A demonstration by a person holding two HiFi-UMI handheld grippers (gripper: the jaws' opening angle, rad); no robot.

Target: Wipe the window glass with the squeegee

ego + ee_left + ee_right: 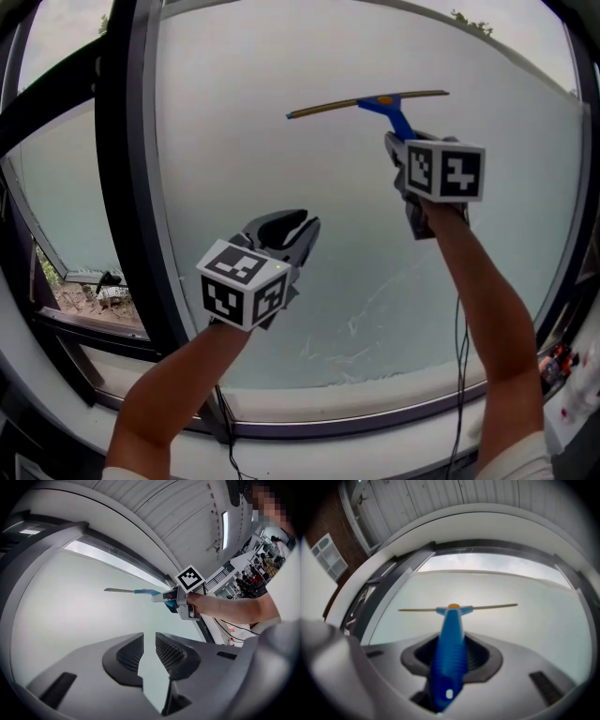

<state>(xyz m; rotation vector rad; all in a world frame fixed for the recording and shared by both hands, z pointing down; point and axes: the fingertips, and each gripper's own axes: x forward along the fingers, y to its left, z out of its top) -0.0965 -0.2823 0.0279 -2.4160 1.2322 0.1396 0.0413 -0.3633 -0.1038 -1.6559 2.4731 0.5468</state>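
squeegee high on the pane, one gripper idle

the squeegee [370, 101] sits high on the window glass [281, 141], with its long thin blade running nearly level and its blue handle slanting down to the right. the right gripper [401, 150] is clamped on that handle. in the right gripper view the handle [451, 634] fills the gap between the two jaws, and its lower end is sunk out of sight among them. in the head view the marker cube covers most of the gripper's body. no view settles whether the blade edge presses on the glass or sits just off it. in the left gripper view the squeegee [140, 591] appears side-on, and only one arm of the blade shows.

the left gripper [291, 227] hangs lower and to the left, well apart from the tool. its jaws stand a narrow slit apart with nothing but pale glass between them [150, 651].

faint wet streaks [366, 319] mark the lower pane, though their extent is hard to trace. a dark window frame [127, 187] borders the glass on the left. a thin cable [457, 375] drops beside the right forearm and is cut off at the picture's bottom edge.
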